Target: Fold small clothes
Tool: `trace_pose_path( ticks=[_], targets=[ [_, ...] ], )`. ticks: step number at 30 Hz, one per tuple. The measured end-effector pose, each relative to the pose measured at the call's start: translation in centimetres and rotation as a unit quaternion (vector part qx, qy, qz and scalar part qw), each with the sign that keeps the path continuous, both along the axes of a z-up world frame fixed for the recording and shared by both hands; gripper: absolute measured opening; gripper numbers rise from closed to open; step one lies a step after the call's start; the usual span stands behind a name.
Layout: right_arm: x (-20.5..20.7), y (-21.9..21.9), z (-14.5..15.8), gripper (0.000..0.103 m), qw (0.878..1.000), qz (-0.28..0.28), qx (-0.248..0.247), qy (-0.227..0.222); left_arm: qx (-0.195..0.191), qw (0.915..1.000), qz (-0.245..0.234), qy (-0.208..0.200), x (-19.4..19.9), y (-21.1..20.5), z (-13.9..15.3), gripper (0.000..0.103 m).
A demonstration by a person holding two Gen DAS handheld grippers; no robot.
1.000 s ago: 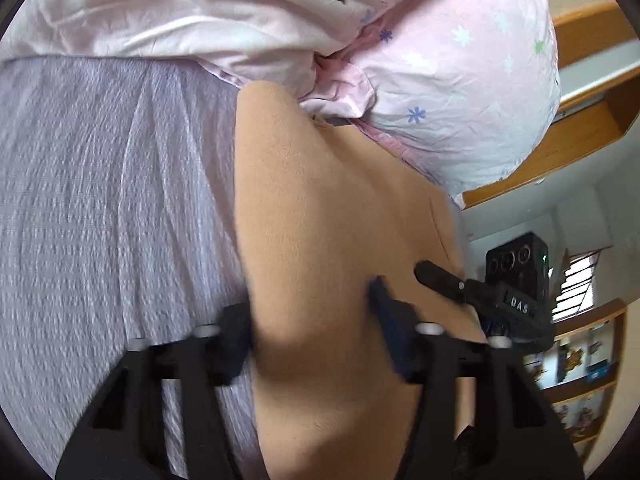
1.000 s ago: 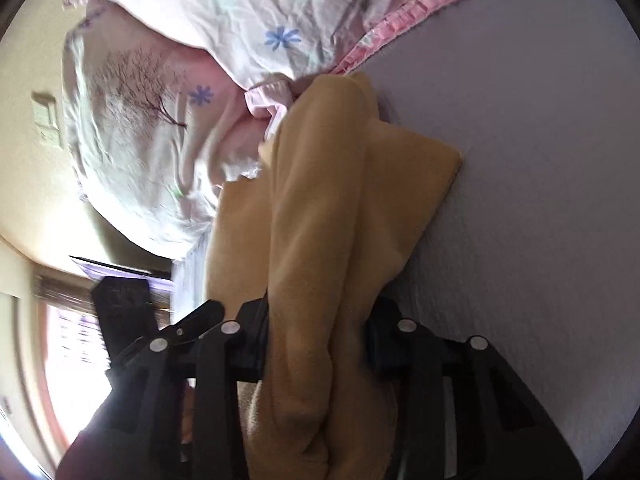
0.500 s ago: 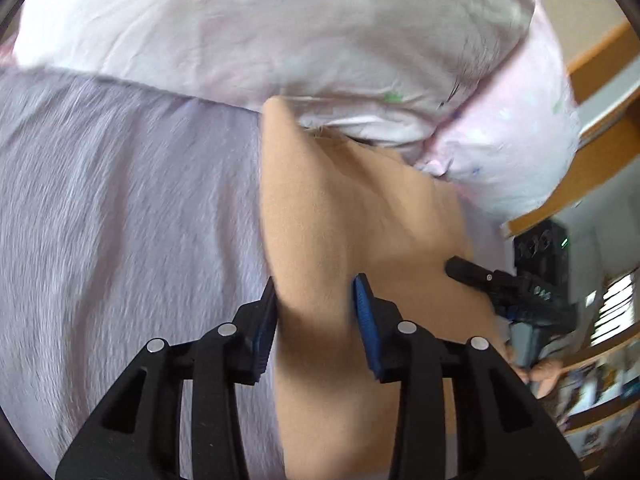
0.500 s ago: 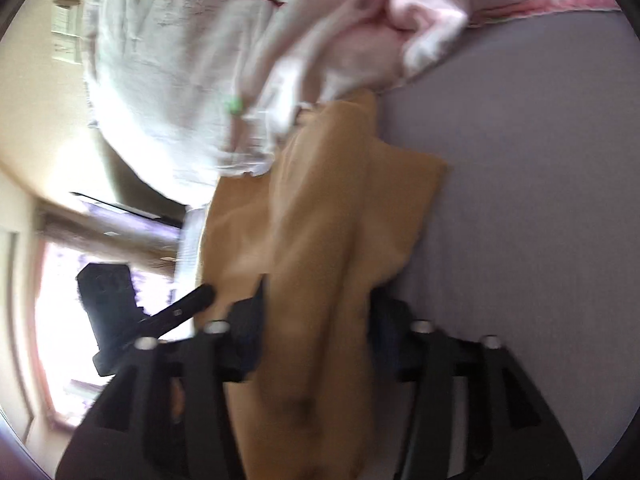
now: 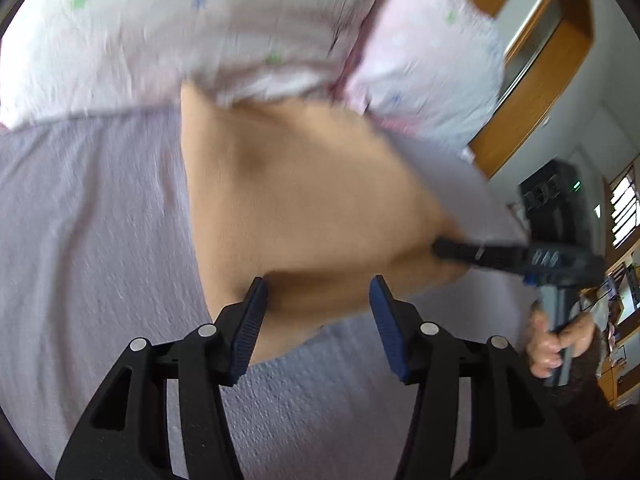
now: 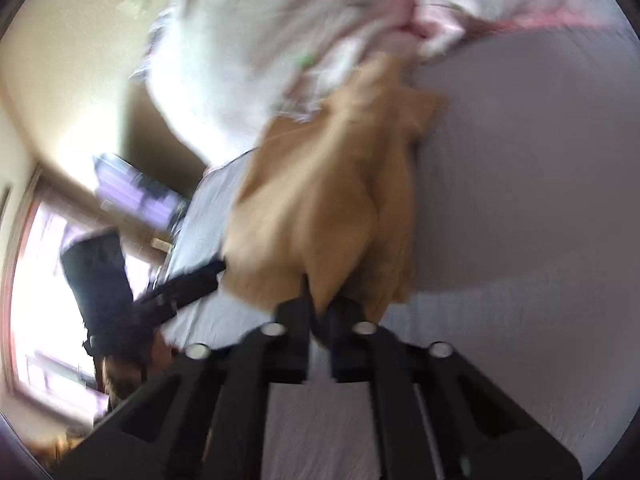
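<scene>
A tan cloth (image 5: 304,200) lies on the lilac bed sheet (image 5: 88,216), its far edge against a pink-white pillow (image 5: 224,28). My left gripper (image 5: 316,320) is open, its blue pads on either side of the cloth's near edge, not gripping it. In the right wrist view my right gripper (image 6: 320,312) is shut on a bunched corner of the tan cloth (image 6: 328,200) and lifts it off the sheet. The right gripper also shows in the left wrist view (image 5: 472,252), at the cloth's right corner. The frames are blurred by motion.
The pillow and duvet (image 6: 260,40) lie along the head of the bed. A wooden headboard (image 5: 532,92) and shelves stand at right. A window (image 6: 36,300) is at left. The sheet (image 6: 528,200) spreads to the right of the cloth.
My left gripper has opened and drawn back to the cloth's near edge. My right gripper has closed tight on the cloth's corner and pulled it back toward me.
</scene>
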State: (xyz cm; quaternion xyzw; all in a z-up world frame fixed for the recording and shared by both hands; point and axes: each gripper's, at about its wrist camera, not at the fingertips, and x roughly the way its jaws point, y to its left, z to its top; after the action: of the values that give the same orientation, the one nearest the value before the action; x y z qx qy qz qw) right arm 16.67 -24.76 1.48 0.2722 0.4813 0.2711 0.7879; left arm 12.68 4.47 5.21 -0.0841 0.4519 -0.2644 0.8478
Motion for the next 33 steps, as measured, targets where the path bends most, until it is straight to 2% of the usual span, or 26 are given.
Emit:
trace_pose_path(
  ticks=[1, 2, 4, 5, 6, 7, 8, 10, 12, 13, 15, 16, 17, 19, 20, 22, 23, 24, 25, 27, 30, 33],
  targets=[
    [0.0, -0.6, -0.6, 0.004, 1.0, -0.01, -0.001, 0.019, 0.002, 1.0, 0.001, 0.005, -0.1, 0.2, -0.6, 0.054],
    [-0.2, -0.7, -0.4, 0.006, 1.0, -0.008, -0.003, 0.018, 0.001, 1.0, 0.002, 0.003, -0.4, 0.2, -0.7, 0.054],
    [-0.7, -0.6, 0.9, 0.018, 1.0, -0.014, -0.017, -0.005, -0.002, 1.0, 0.002, -0.001, -1.0, 0.7, -0.5, 0.054],
    [-0.3, -0.7, 2.2, 0.034, 0.999, -0.024, -0.006, -0.031, -0.004, 1.0, 0.0, -0.005, -1.3, 0.8, -0.3, 0.054],
    [0.0, -1.0, 3.2, 0.06, 0.998, -0.036, 0.006, -0.05, -0.003, 1.0, 0.001, -0.006, -1.4, 0.8, -0.2, 0.054],
    [0.5, -1.2, 4.1, 0.067, 0.996, -0.049, 0.01, -0.068, -0.001, 1.0, 0.001, -0.005, -1.6, 0.7, -0.3, 0.054],
    [1.6, -1.1, 5.1, 0.068, 0.995, -0.062, 0.001, -0.081, 0.002, 1.0, 0.003, -0.003, -1.7, 0.6, -0.4, 0.055],
    [4.8, 0.1, 5.5, 0.067, 0.994, -0.079, -0.025, -0.074, 0.007, 1.0, 0.006, -0.002, -1.4, 0.3, -0.4, 0.055],
    [7.3, 1.4, 4.9, 0.06, 0.994, -0.075, -0.042, -0.065, 0.009, 0.9999, 0.01, -0.003, -1.1, 0.0, -0.5, 0.055],
    [8.4, 2.1, 4.4, 0.06, 0.995, -0.068, -0.046, -0.061, 0.008, 0.9999, 0.011, -0.004, -1.2, 0.0, -0.5, 0.055],
    [10.3, 3.5, 2.6, 0.057, 0.992, -0.053, -0.109, -0.032, 0.002, 0.9999, 0.012, -0.003, -0.9, 0.1, -0.5, 0.055],
    [11.1, 4.1, 1.5, 0.056, 0.985, -0.062, -0.161, -0.014, -0.003, 0.9999, 0.013, -0.002, -0.9, 0.3, -0.5, 0.055],
    [11.2, 4.2, 0.7, 0.057, 0.98, -0.066, -0.186, -0.005, -0.012, 0.9998, 0.013, -0.003, -1.2, 0.6, -0.2, 0.055],
    [10.0, 3.2, 0.9, 0.058, 0.98, -0.086, -0.176, -0.014, -0.018, 0.9997, 0.015, -0.011, -2.4, 1.4, 0.5, 0.055],
    [8.2, 2.8, 2.2, 0.061, 0.977, -0.1, -0.183, -0.033, -0.016, 0.9996, 0.015, -0.015, -3.0, 1.8, 0.8, 0.059],
    [4.4, 2.2, 4.3, 0.07, 0.973, -0.11, -0.187, -0.076, -0.006, 0.9994, 0.021, -0.027, -4.6, 2.6, 1.3, 0.075],
    [3.0, 2.1, 4.9, 0.084, 0.974, -0.106, -0.178, -0.088, 0.009, 0.9988, 0.031, -0.037, -5.5, 2.9, 1.4, 0.089],
    [1.6, 2.2, 5.4, 0.094, 0.977, -0.094, -0.164, -0.095, 0.023, 0.9979, 0.042, -0.045, -6.2, 3.1, 1.5, 0.095],
    [-0.5, 2.6, 5.8, 0.095, 0.981, -0.071, -0.149, -0.104, 0.041, 0.9964, 0.052, -0.054, -7.0, 3.2, 1.4, 0.095],
    [-3.2, 3.5, 5.5, 0.097, 0.981, -0.045, -0.155, -0.111, 0.059, 0.9952, 0.055, -0.055, -7.7, 3.0, 1.2, 0.095],
    [-6.8, 5.7, 4.0, 0.098, 0.97, -0.024, -0.214, -0.116, 0.086, 0.9939, 0.051, -0.047, -7.8, 2.2, 0.2, 0.095],
    [-8.3, 7.4, 1.9, 0.098, 0.959, -0.017, -0.261, -0.109, 0.116, 0.9909, 0.058, -0.035, -7.4, 1.6, -0.9, 0.095]
  ],
)
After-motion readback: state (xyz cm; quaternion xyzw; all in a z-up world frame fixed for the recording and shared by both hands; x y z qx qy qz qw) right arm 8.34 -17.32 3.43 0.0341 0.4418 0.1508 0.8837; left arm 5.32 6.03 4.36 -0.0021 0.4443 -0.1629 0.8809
